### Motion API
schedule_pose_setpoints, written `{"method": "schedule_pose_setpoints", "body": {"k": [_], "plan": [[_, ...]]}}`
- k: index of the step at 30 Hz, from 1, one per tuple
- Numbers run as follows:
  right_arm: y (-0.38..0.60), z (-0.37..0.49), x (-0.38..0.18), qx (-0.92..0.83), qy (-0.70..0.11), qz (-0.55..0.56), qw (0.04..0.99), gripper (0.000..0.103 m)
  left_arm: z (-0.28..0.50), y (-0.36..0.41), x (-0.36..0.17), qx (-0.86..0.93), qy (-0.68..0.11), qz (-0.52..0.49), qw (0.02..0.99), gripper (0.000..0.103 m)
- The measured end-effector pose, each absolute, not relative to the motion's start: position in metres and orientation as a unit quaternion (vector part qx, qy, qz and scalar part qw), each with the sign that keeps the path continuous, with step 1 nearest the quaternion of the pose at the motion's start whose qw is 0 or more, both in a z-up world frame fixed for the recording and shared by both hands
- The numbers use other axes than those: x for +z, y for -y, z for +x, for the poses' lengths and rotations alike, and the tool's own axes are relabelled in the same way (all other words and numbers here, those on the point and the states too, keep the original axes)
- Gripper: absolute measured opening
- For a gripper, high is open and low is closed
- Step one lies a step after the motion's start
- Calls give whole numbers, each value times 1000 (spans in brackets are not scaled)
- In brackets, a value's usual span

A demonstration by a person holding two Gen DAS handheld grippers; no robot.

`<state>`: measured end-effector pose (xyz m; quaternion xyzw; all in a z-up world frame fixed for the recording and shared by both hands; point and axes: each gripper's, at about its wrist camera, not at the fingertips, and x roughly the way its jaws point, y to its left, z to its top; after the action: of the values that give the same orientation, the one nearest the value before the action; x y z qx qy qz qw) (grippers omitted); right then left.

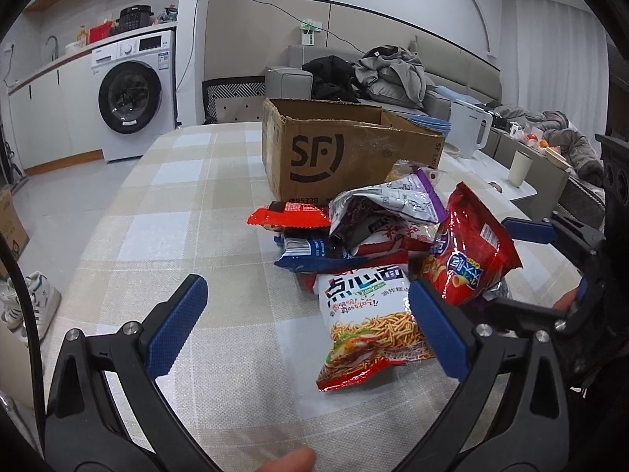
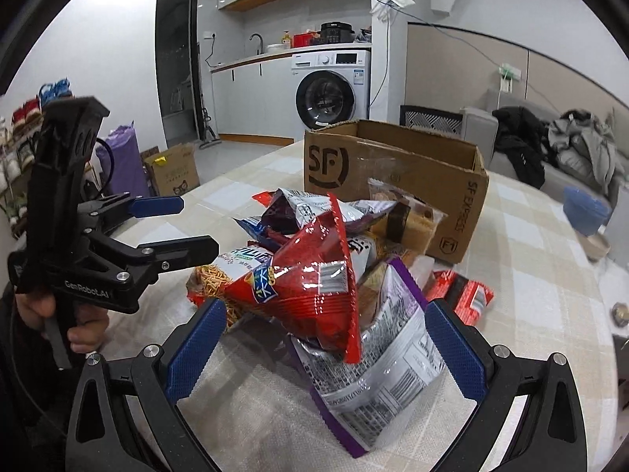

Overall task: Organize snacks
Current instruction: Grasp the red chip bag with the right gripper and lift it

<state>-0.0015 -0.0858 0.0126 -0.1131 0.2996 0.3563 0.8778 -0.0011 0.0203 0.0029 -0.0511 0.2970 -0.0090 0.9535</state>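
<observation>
The left gripper (image 1: 306, 324) hovers over the checked tablecloth (image 1: 188, 212) with its blue pads spread wide and nothing between them; its right-hand pad lies across the noodle snack bag (image 1: 365, 322), whether touching it cannot be told. The right gripper (image 2: 326, 350) is likewise spread apart, its pads flanking the near edge of the snack pile without gripping it. Between those pads lie the red chip bag (image 2: 310, 287) and, beneath it, the silver-and-purple bag (image 2: 385, 369) (printed side up). Ahead of both grippers, beyond the pile, stands the open cardboard box (image 2: 397, 173), upright and marked SF. A flat red packet (image 1: 291, 214) lies ahead of the left gripper, just in front of the box. Further ahead of the left gripper stands a washing machine (image 1: 133, 94).
</observation>
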Motion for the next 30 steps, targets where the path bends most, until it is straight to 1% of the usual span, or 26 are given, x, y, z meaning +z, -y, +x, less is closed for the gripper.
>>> {"method": "schedule_pose_setpoints", "body": {"k": [3,12,17,19,21,23,27,30], "plan": [[77,1,9,359,-309,-127,872,103,1,-17,2,-11,-296,-48,954,102],[50,5,5,348,-302,-185,868,103,6,-18,1,-7,-300,-57,952,102],[43,11,2,347,-302,-187,868,102,8,-20,0,-6,-299,-60,952,102],[42,12,2,350,-299,-186,868,94,8,-20,0,-7,-300,-60,952,102],[43,11,2,353,-302,-187,865,78,9,-20,-1,-7,-300,-59,952,102],[44,12,2,358,-306,-183,863,68,10,-19,-2,-8,-301,-57,952,102],[47,10,3,356,-299,-175,868,55,11,-16,-4,-11,-299,-53,953,102],[52,8,4,355,-293,-168,872,53,11,-14,-4,-13,-300,-52,952,102]]}}
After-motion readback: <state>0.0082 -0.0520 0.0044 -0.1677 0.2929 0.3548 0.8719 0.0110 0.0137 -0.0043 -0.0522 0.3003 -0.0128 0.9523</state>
